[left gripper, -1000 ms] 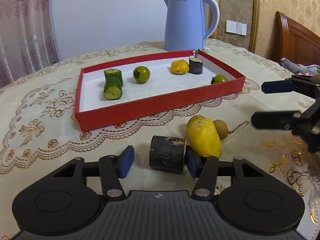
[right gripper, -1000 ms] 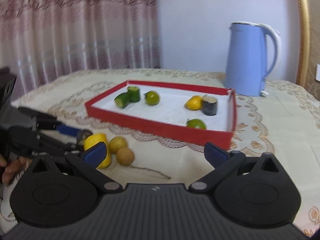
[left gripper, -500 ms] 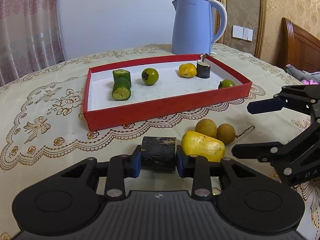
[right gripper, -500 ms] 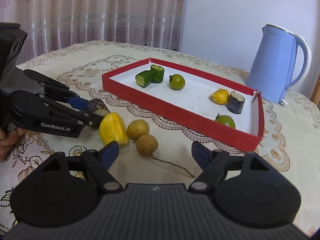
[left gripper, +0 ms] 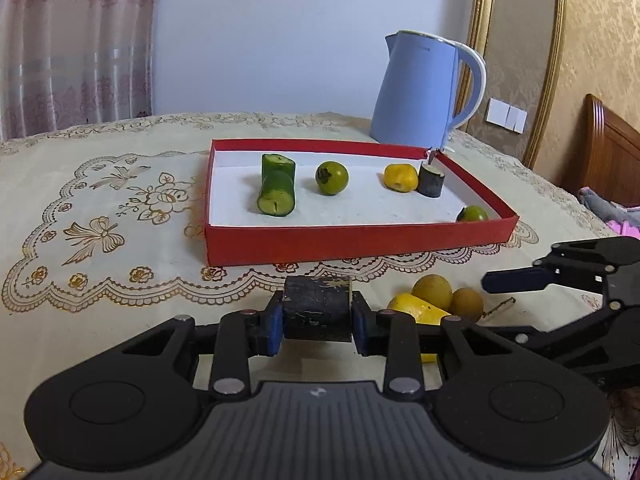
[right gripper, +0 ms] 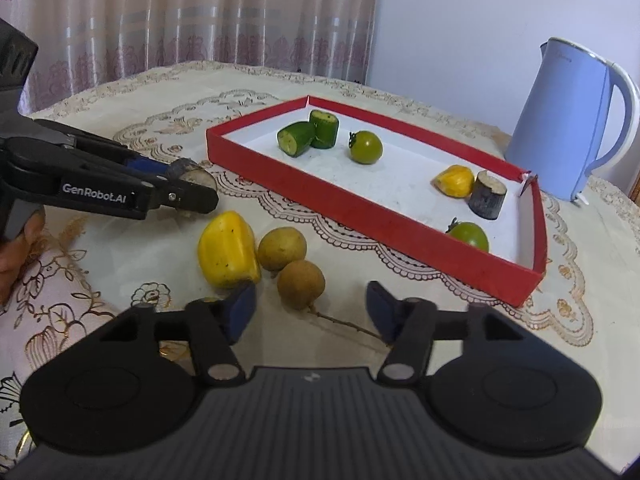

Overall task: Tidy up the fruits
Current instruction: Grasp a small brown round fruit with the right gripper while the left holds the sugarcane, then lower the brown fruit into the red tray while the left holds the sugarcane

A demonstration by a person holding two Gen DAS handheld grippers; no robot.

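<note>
My left gripper (left gripper: 318, 322) is shut on a dark cylinder piece (left gripper: 318, 308), held just above the tablecloth in front of the red tray (left gripper: 360, 240). The right wrist view shows the same gripper (right gripper: 192, 194) and piece (right gripper: 192, 174) at the left. A yellow fruit (right gripper: 228, 254) and two brown round fruits (right gripper: 282, 249) (right gripper: 301, 284) lie on the cloth. My right gripper (right gripper: 310, 310) hangs over the nearer brown fruit with its jaws closing. That fruit sits between the tips and the pads do not touch it. The tray (right gripper: 360, 216) holds cucumber pieces (right gripper: 308, 136), green tomatoes, a yellow piece and a dark cylinder.
A blue kettle (left gripper: 420, 92) stands behind the tray's far right corner. A hand (right gripper: 16, 248) grips the left tool at the left edge. Curtains hang behind the table and a wooden headboard (left gripper: 608, 148) stands to the right.
The left jaws closed on the dark cylinder piece and raised it slightly off the cloth. The right gripper came nearer to the brown fruits and its jaws narrowed.
</note>
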